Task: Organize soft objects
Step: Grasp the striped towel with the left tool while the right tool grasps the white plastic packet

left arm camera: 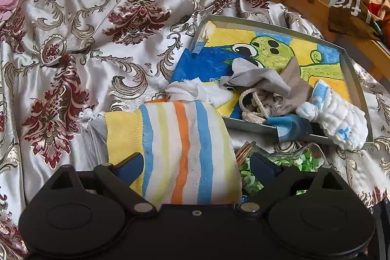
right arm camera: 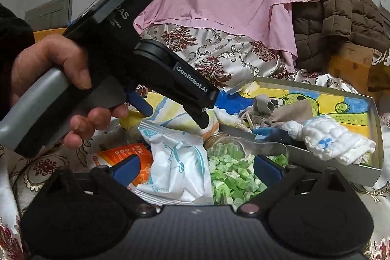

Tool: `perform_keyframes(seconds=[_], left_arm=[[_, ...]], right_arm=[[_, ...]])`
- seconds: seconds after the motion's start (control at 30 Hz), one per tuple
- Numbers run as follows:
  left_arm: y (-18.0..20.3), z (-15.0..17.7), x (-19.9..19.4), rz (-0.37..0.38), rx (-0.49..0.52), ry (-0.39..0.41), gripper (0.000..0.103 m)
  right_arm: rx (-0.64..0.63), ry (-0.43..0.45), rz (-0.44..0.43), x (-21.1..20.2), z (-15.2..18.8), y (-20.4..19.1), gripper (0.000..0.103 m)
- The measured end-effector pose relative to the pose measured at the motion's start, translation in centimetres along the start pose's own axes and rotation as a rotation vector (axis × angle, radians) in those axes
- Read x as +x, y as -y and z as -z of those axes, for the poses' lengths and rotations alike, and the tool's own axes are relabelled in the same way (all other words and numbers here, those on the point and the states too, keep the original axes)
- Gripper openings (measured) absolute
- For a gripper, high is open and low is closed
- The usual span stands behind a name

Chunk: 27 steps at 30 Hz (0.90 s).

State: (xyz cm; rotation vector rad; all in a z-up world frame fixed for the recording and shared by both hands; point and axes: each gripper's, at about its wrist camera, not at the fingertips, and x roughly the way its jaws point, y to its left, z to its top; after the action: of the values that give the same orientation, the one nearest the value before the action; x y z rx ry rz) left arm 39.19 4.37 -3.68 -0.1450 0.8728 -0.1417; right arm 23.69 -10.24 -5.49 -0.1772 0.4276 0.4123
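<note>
Left wrist view, striped cloth: the striped cloth (left arm camera: 185, 150) lies between your left gripper (left arm camera: 197, 162) fingers, running from 6 o'clock up towards 12, on the patterned bedspread (left arm camera: 97, 28).
Left wrist view, jaws: spread wide; the left blue pad (left arm camera: 131, 163) sits at the cloth's edge, the right pad stands apart from it, so no squeeze shows.
Left wrist view, tray: the metal tray (left arm camera: 358, 89) lies at 2 o'clock of your gripper, holding a grey rag (left arm camera: 253, 78), a rope bundle (left arm camera: 253, 101) and a knotted white cloth (left arm camera: 341, 121) draped over its near rim.
Right wrist view, packet: a white packet (right arm camera: 178, 162) and green paper bits (right arm camera: 234, 177) lie between your right gripper (right arm camera: 195, 168) fingers, at 12 o'clock.
Right wrist view, jaws: wide apart, pressing on nothing.
Right wrist view, your left hand (right arm camera: 56, 79): at 10 o'clock, wrapped round the grey handle, its gripper tilted down towards the striped cloth.
</note>
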Motion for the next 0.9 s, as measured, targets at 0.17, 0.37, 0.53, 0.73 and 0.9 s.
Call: perform_keyframes(seconds=[0.17, 0.37, 0.53, 0.73, 0.9], left_arm=[[0.1, -0.2, 0.2, -0.019, -0.007, -0.015, 0.091], [0.6, -0.3, 0.5, -0.042, 0.007, -0.041, 0.085], [0.8, -0.2, 0.6, -0.049, 0.015, -0.05, 0.069], [1.7, 0.3, 0.9, -0.044, 0.063, -0.065, 0.058], [1.7, 0.4, 1.3, -0.045, 0.05, -0.082, 0.051]], right_arm=[[-0.008, 0.0, -0.005, 0.0, 0.0, -0.1, 0.098], [-0.015, -0.005, -0.006, 0.1, 0.2, -0.3, 0.092], [-0.029, -0.001, -0.003, 0.0, 0.4, -0.5, 0.088], [-0.066, 0.004, 0.013, 0.0, 0.5, -1.0, 0.083], [-0.125, 0.002, 0.035, 0.0, 0.7, -1.8, 0.074]])
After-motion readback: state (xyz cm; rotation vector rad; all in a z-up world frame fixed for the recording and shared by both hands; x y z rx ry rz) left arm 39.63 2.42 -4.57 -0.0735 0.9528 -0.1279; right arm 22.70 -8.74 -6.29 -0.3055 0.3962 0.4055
